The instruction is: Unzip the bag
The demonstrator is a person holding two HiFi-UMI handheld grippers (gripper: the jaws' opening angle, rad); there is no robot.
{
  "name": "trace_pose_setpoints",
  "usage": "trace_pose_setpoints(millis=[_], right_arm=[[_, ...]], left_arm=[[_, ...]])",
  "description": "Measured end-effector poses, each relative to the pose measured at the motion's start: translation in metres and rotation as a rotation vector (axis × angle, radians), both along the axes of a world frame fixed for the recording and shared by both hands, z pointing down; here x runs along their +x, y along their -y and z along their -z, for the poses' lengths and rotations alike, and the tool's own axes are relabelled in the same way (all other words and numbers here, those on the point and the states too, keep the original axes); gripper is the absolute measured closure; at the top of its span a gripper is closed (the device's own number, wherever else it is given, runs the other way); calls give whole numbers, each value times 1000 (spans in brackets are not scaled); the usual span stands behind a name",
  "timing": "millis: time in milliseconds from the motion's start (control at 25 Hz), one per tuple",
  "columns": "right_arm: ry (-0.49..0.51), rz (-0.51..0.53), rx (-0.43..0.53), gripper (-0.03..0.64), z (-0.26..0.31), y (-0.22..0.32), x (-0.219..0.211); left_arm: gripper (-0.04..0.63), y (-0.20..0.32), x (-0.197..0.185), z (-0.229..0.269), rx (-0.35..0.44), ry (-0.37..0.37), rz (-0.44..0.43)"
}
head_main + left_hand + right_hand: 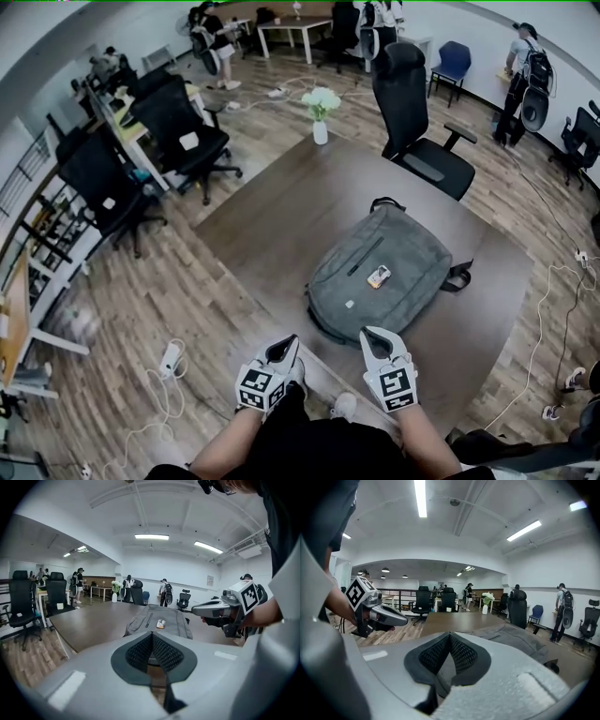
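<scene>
A grey backpack [380,272] lies flat on the dark brown table [281,216], its black handle toward the far side and a dark zipper line on its front. A small orange-and-white object [379,277] rests on top of it. My left gripper [281,349] is shut and empty, held above the table's near edge, short of the bag. My right gripper [374,339] is also shut and empty, close to the bag's near end. The left gripper view shows the backpack [159,620] ahead and the right gripper [199,610] beside it. From the right gripper, the backpack [520,641] lies ahead to the right.
A white vase with flowers [321,108] stands at the table's far corner. A black office chair [412,112] sits behind the table. More chairs and desks [141,141] fill the left side. Cables [553,319] and a power strip [171,359] lie on the wooden floor. People stand far back.
</scene>
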State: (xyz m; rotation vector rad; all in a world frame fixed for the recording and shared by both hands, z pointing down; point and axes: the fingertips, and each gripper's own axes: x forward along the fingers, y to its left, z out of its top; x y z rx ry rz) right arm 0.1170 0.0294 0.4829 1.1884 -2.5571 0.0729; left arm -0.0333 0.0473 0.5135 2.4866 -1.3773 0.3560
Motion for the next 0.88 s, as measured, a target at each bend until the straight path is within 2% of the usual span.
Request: trace_pose_setpoints(millis=[400,760,880], right_arm=[[-191,65,-57,614,-33,53,-39],[-339,104,-113,600,-60,86,-57],[-389,118,-128,592,-67,92,-66]], left_arm=[[578,79,-4,-44,-94,45,-155],[578,110,-10,-85,-145,134,-276],[534,115,-12,-94,-146,204,-339]])
